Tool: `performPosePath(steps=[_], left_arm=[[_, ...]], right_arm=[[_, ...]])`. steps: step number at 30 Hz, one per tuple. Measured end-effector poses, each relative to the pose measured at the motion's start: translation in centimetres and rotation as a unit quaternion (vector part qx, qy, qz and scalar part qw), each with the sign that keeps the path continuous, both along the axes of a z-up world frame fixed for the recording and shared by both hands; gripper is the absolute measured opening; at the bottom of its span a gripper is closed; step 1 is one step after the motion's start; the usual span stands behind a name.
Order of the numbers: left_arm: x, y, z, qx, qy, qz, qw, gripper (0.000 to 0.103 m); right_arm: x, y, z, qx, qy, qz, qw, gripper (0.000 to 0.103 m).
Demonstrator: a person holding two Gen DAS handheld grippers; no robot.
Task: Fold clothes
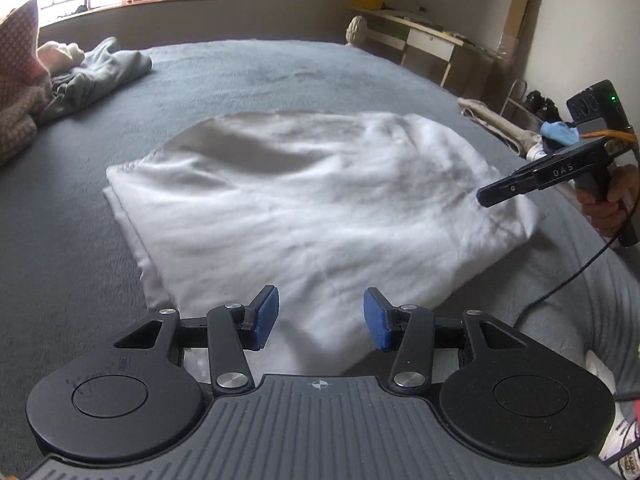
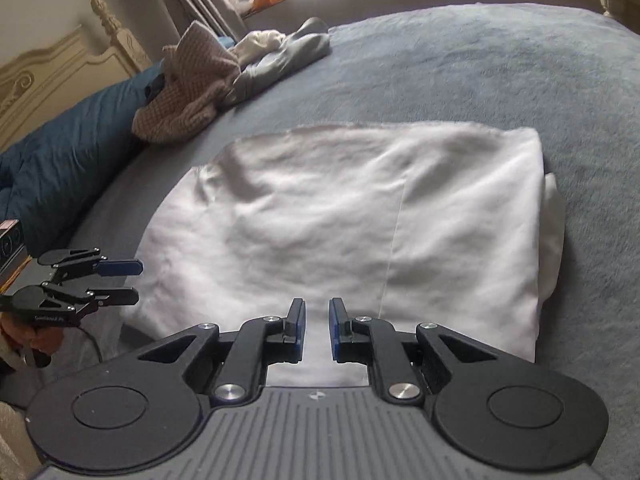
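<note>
White cloth [image 1: 312, 200] lay folded mid-frame on grey bed [image 1: 280, 68]. Left hand-held gripper [image 1: 320, 318] stood wide, empty; right hand-held gripper [image 2: 317, 330] narrow, gripping nothing. Clothes pile [image 2: 224, 68] upper left.

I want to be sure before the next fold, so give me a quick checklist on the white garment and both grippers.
1. White garment lies flat on the grey bedspread: ok, lightly wrinkled.
2. Left gripper empty, jaws apart: ok.
3. Right gripper empty, narrow gap between jaws: ok.
4. Garment edges lined up: not ok, a lower layer sticks out on one side.
5. Unfolded clothes pile clear of the garment: ok.
6. Cable clear of the garment: cannot tell.
</note>
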State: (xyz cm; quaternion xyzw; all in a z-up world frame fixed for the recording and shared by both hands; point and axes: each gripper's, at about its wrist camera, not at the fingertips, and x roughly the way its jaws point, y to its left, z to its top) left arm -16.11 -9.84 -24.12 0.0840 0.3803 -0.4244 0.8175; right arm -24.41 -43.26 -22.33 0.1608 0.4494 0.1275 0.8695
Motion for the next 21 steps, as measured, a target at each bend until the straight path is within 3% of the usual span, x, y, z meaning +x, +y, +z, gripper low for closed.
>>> performPosePath(steps=[3, 8, 12, 17, 21], left_arm=[[-0.2, 1.0, -0.9, 0.016, 0.013, 0.014, 0.9997, 0.047], [0.0, 2.2, -1.9, 0.030, 0.023, 0.031, 0.9988, 0.047], [0.1, 2.6, -2.0, 0.027, 0.026, 0.040, 0.9985, 0.047], [0.0, 2.5, -1.9, 0.030, 0.024, 0.044, 0.9983, 0.047], [0.0, 2.7, -1.7, 0.030, 0.028, 0.055, 0.9977, 0.047]], right_arm=[[-1.6, -1.1, -0.8, -0.008, 0.023, -0.018, 1.000, 0.013], [-3.3, -4.9, -2.0, -0.022, 0.047, -0.093, 0.994, 0.013], [-4.5, -6.9, -2.4, -0.028, 0.050, -0.142, 0.988, 0.013], [-5.0, -7.6, -2.3, -0.055, 0.048, -0.168, 0.983, 0.014], [-5.3, -8.7, -2.3, -0.047, 0.049, -0.195, 0.978, 0.018]])
